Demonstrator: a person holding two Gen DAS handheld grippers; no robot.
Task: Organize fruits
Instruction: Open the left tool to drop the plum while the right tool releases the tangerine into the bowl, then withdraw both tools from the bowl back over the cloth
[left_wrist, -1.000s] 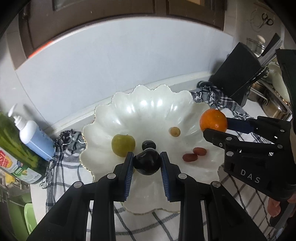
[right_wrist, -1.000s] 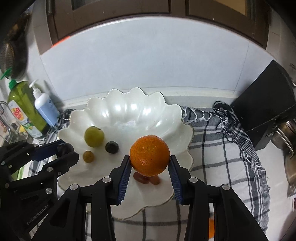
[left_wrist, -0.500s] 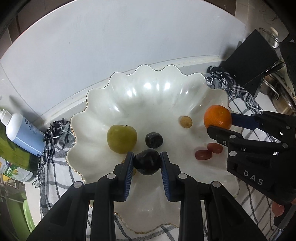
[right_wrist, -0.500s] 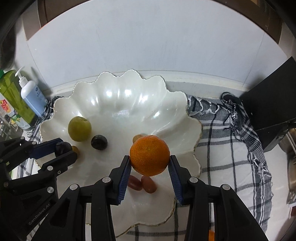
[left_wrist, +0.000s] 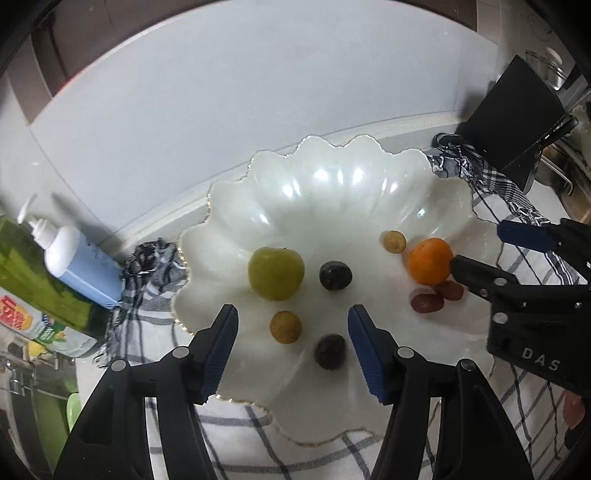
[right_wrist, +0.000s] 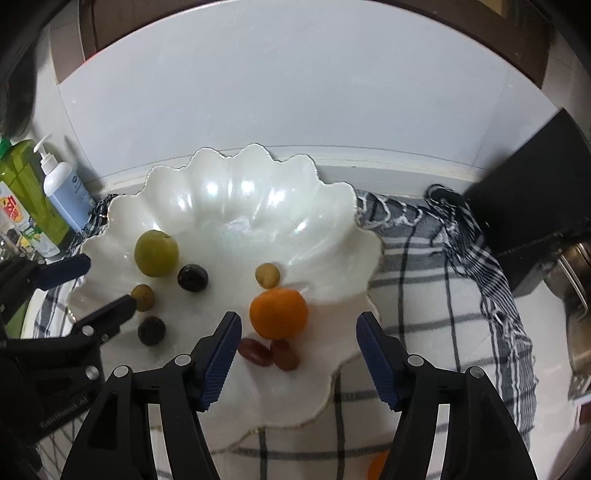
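A white scalloped bowl (left_wrist: 332, 192) (right_wrist: 236, 192) holds a green fruit (left_wrist: 276, 273) (right_wrist: 156, 253), two dark plums (left_wrist: 335, 275) (left_wrist: 330, 351) (right_wrist: 192, 278) (right_wrist: 151, 330), small yellow fruits (left_wrist: 285, 326) (left_wrist: 394, 242) (right_wrist: 267, 275) (right_wrist: 143, 297), two red grapes (left_wrist: 427, 302) (right_wrist: 255, 352) and an orange (left_wrist: 430, 261) (right_wrist: 279, 314). My left gripper (left_wrist: 291, 347) is open, with the near plum lying between its fingers. My right gripper (right_wrist: 297, 350) is open around the orange and grapes, apart from them.
The bowl sits on a checked cloth (right_wrist: 436, 306). A blue pump bottle (left_wrist: 74, 258) and green bottle (right_wrist: 22, 192) stand at left. A black knife block (left_wrist: 517, 110) and metal pots are at right. Another orange fruit (right_wrist: 378, 465) lies on the cloth near the bottom edge.
Both grippers opened. The dark plum dropped from the left gripper into the bowl, and the orange dropped from the right gripper into the bowl beside the grapes.
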